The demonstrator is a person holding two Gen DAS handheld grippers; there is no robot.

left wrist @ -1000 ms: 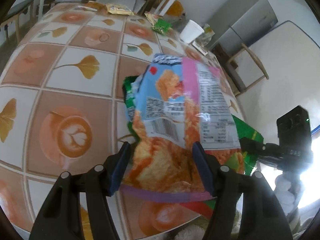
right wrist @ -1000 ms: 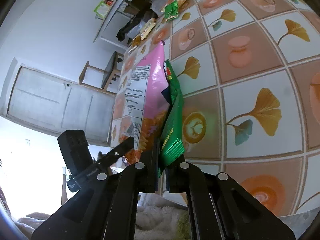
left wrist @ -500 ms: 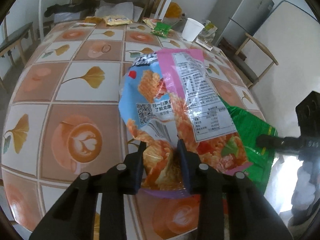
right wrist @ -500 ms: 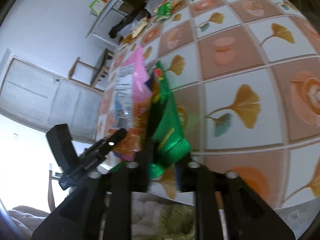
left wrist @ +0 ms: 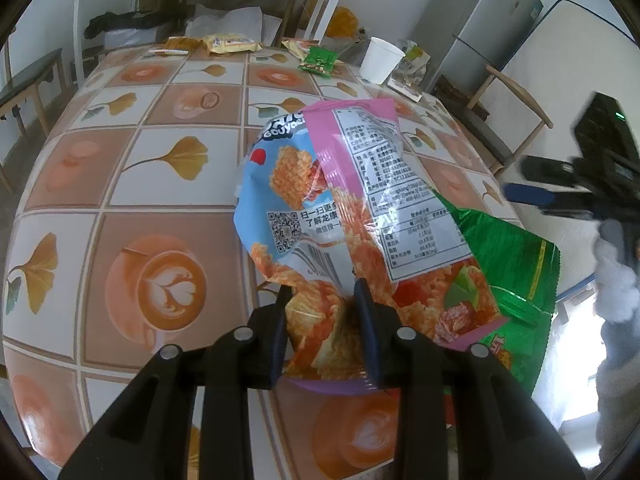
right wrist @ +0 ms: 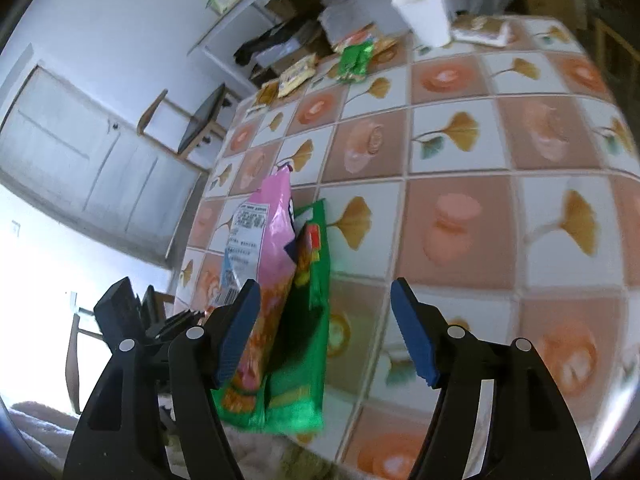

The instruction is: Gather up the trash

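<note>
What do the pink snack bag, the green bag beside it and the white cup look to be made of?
The pink snack bag looks like thin glossy plastic film: it creases and glints. The green bag seems to be shinier film, possibly metallised, given its bright reflections. The white cup looks matte, probably paper, though plastic cannot be ruled out.

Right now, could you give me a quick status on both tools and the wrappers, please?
Left tool shut on pink bag. Right tool just opened, green bag between its pads, not gripped. More wrappers and cup at far edge.
</note>
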